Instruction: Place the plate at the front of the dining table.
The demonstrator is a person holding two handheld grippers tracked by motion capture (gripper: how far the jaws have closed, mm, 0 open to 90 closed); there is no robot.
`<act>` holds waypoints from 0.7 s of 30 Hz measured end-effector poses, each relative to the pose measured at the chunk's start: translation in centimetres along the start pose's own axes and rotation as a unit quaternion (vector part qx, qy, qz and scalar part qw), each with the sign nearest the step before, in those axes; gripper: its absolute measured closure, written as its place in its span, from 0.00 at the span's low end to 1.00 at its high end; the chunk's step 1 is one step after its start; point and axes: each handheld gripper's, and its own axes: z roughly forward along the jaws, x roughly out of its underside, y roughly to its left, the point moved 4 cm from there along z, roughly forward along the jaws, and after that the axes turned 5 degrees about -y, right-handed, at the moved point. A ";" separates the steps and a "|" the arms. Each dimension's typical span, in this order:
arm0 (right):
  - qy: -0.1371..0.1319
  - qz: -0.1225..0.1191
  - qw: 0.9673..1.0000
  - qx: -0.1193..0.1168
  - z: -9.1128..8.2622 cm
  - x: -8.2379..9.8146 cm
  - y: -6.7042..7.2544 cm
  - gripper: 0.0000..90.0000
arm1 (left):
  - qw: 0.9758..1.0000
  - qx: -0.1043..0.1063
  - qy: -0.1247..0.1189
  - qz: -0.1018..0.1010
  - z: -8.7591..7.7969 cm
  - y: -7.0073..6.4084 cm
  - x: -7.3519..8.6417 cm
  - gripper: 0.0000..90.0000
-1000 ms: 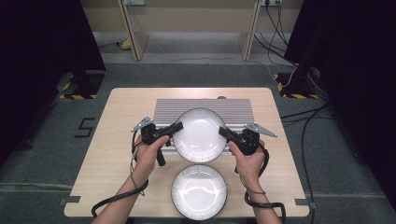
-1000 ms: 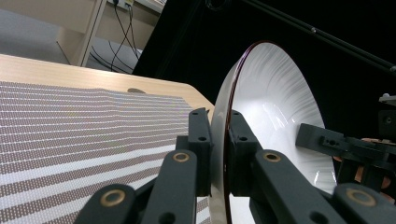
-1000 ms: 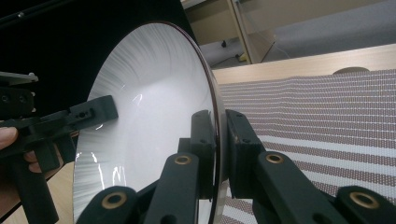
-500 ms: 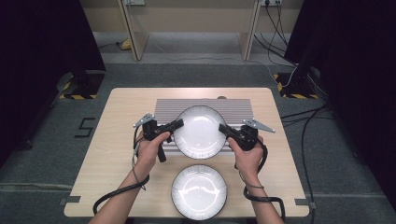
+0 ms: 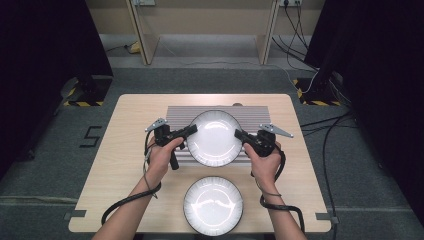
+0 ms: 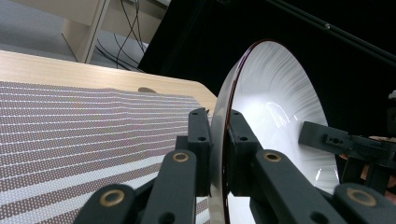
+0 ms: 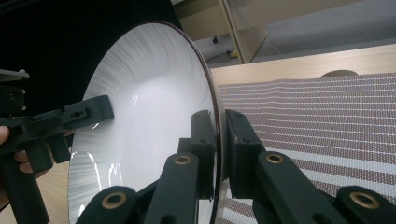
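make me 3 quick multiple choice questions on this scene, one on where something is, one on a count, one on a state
1. Where is the free plate?
A. on the table's near edge, in front of the striped mat
B. on the floor
C. on top of the mat

2. How many plates are there?
A. one
B. two
C. four

3. How is the held plate gripped?
A. by the left gripper alone
B. by no gripper
C. by both grippers, on opposite rims

Answers: 1 A, the high view shows it on bare wood nearer the person than the mat. 2 B, one is held and one lies on the table. 3 C, the left gripper and the right gripper each clamp the rim in their own views.
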 end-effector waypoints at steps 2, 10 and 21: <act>0.000 0.002 1.000 0.001 0.2 -0.1 -0.1 0.92 | 1.000 -0.002 0.001 -0.001 0.1 0.1 -0.1 0.92; -0.002 0.000 1.000 0.004 0.8 -0.5 -0.3 0.92 | 1.000 -0.004 0.001 -0.004 0.5 0.5 -0.4 0.92; -0.005 -0.004 1.000 0.011 1.3 -0.9 -0.7 0.92 | 1.000 -0.008 0.002 -0.003 1.2 0.8 -0.8 0.91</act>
